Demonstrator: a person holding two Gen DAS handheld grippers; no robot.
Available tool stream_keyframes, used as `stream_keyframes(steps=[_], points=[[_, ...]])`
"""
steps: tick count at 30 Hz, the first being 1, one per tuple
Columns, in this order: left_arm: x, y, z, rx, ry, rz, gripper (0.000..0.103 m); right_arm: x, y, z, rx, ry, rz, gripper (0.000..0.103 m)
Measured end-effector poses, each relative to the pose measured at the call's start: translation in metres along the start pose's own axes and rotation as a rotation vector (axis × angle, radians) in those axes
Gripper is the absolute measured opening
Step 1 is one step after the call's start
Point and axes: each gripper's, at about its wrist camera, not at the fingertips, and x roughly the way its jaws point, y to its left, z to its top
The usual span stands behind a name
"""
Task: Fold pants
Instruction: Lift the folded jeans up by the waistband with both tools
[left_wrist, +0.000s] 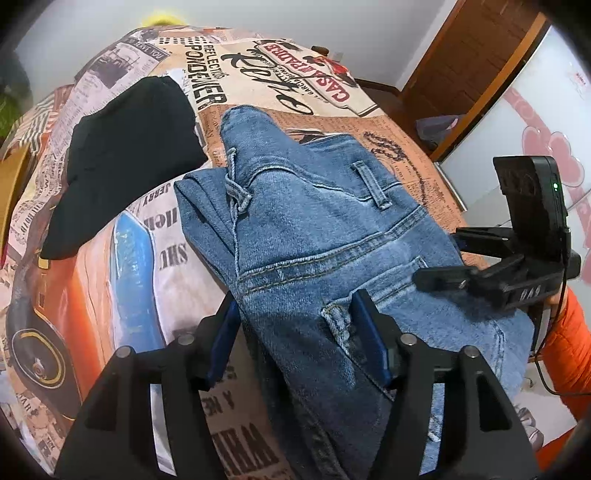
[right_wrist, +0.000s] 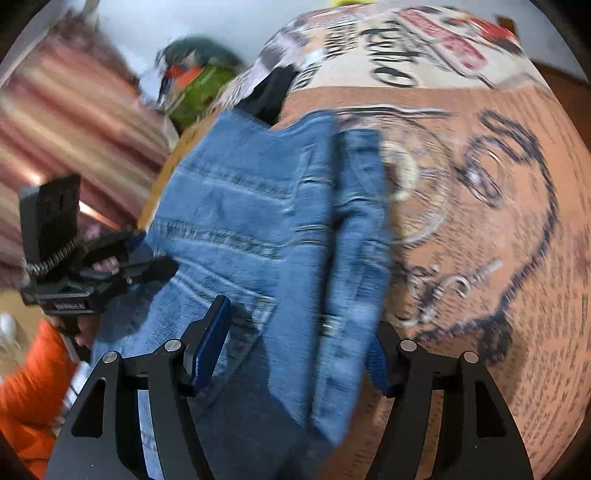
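Blue denim pants (left_wrist: 314, 236) lie folded on a printed bedspread (left_wrist: 140, 266), waistband and back pocket facing up; they also show, blurred, in the right wrist view (right_wrist: 258, 229). My left gripper (left_wrist: 295, 332) is open, its blue-padded fingers straddling the near left edge of the pants. My right gripper (right_wrist: 291, 354) is open too, fingers either side of the near right edge; it shows in the left wrist view (left_wrist: 439, 258), low over the denim at the right. The left gripper appears in the right wrist view (right_wrist: 147, 254) at the pants' left edge.
A black garment (left_wrist: 125, 158) lies on the bedspread, left of the pants. A wooden door (left_wrist: 476, 62) and a white wardrobe with pink flowers (left_wrist: 535, 122) stand at the right. A striped blanket (right_wrist: 66, 122) and a green object (right_wrist: 199, 92) lie beyond the bed's left.
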Motion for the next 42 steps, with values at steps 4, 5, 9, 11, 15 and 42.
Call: stream_keyframes(steps=[4,5,9,11,15,42], points=[[0.002,0.007,-0.003,-0.031,-0.005,-0.019,0.066,0.011,-0.014,0.005,0.033,0.014,0.045,0.08],[0.003,0.008,-0.003,-0.037,-0.005,-0.023,0.067,0.014,-0.019,0.005,0.049,0.013,0.068,0.081],[0.006,0.012,-0.002,-0.054,-0.006,-0.042,0.067,0.018,-0.019,0.009,0.052,-0.005,0.08,0.079],[0.006,0.01,0.0,-0.053,-0.011,-0.043,0.064,0.016,-0.014,0.014,0.04,-0.015,0.097,0.059],[0.0,0.001,0.008,-0.009,-0.045,0.007,0.056,0.013,0.0,0.021,-0.008,-0.038,0.026,0.05],[-0.15,0.04,0.053,0.001,-0.437,0.131,0.045,-0.058,0.116,0.109,-0.238,-0.432,-0.13,0.018]])
